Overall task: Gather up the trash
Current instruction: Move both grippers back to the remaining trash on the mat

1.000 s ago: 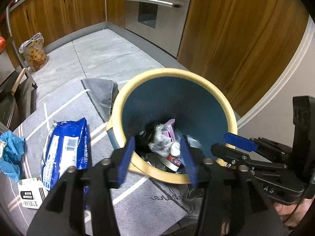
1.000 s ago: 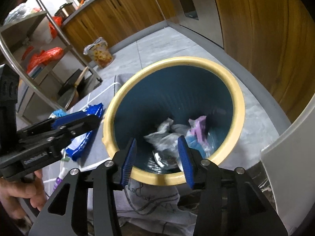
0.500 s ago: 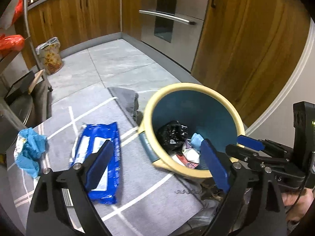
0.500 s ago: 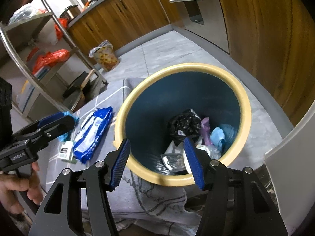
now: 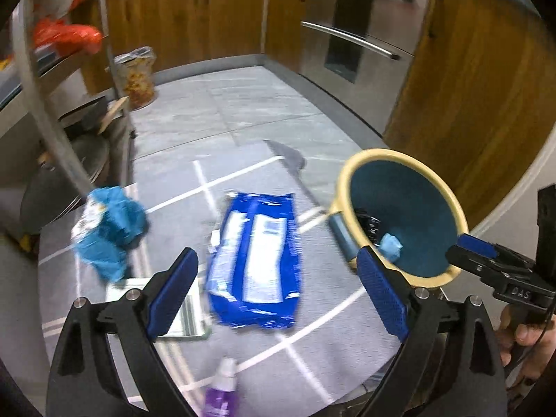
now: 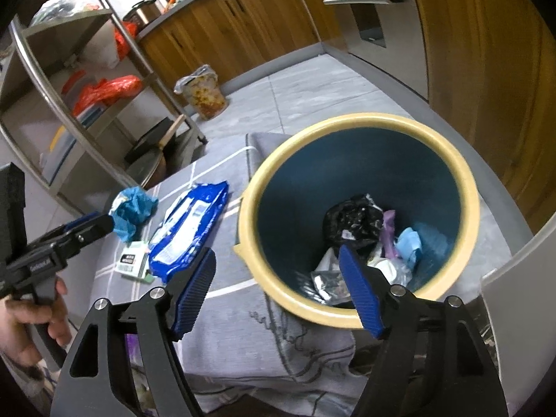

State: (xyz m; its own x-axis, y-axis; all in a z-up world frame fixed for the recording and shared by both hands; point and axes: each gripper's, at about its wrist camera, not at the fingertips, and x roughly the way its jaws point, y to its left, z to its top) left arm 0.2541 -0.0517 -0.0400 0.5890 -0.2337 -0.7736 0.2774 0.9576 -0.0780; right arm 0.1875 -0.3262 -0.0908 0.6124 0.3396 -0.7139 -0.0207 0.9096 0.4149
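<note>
A round bin (image 6: 361,316) with a cream rim and dark blue inside stands on a grey rug; it holds a black bag (image 6: 352,220) and several wrappers. My right gripper (image 6: 278,292) hovers over the bin's near rim, its jaws opening with nothing between them. My left gripper (image 5: 278,295) stands open and empty above a blue-and-white packet (image 5: 257,260) lying flat on the rug, left of the bin (image 5: 351,173). A crumpled light-blue wrapper (image 5: 109,229) and a small white-green carton (image 5: 189,316) lie further left. A purple item (image 5: 222,396) shows at the bottom edge.
A metal rack (image 6: 80,111) with pans and red bags stands at the left. Wooden cabinets (image 5: 194,17) and a steel oven front (image 5: 361,34) line the far side. A filled clear bag (image 6: 205,93) stands on the tiled floor. A white panel (image 6: 514,312) is at the right.
My left gripper swung left from over the bin to above the blue packet and opened wide. The right gripper's jaws spread wider over the bin; a black bag now lies inside.
</note>
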